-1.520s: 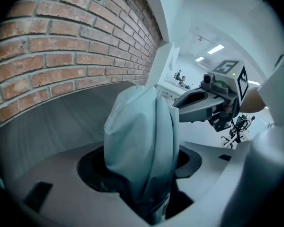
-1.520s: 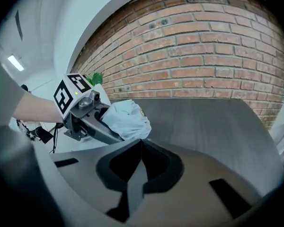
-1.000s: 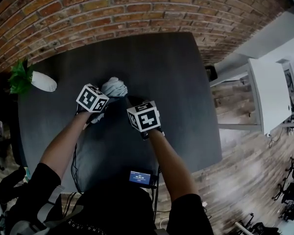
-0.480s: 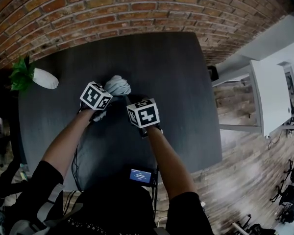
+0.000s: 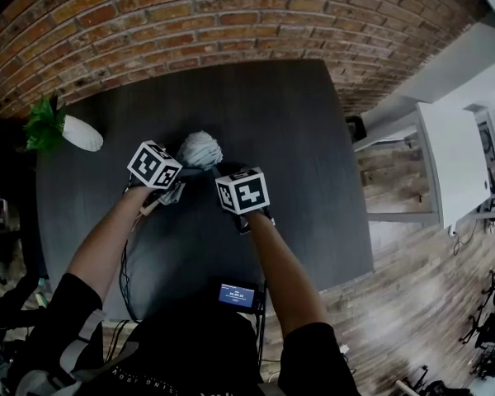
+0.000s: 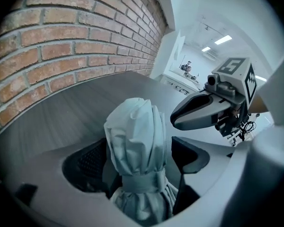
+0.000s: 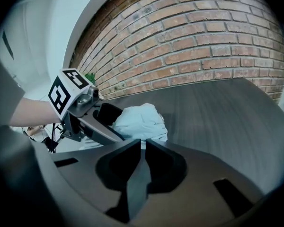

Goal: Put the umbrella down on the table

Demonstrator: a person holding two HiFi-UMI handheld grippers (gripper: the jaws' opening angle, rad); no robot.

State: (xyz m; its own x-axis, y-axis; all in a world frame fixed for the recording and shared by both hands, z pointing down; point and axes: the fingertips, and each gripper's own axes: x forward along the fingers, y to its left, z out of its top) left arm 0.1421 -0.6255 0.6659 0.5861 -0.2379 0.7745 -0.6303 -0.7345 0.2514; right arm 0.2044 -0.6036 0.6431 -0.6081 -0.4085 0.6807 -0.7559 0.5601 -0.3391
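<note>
A folded pale grey-blue umbrella (image 5: pixel 200 148), bound by a strap, rests on the dark table (image 5: pixel 297 130). In the left gripper view the umbrella (image 6: pixel 135 136) lies between the jaws of my left gripper (image 6: pixel 141 161). Those jaws have just been opening, and a narrow gap shows between the fabric and each pad, so the gripper is open. My right gripper (image 7: pixel 143 145) is shut, its tips right at the near edge of the umbrella (image 7: pixel 139 122). I cannot tell whether they pinch any fabric. In the head view both marker cubes sit just in front of the umbrella, left (image 5: pixel 154 165) and right (image 5: pixel 242 191).
A green plant in a white vase (image 5: pixel 70 132) lies at the table's far left. A small lit device (image 5: pixel 236 296) sits at the near edge. A brick wall (image 5: pixel 231 15) runs behind the table. A white desk (image 5: pixel 450 163) stands off to the right on the wooden floor.
Both hands stay at the umbrella in about the same place. The umbrella's bundle now shows a little more clear of the left gripper's cube.
</note>
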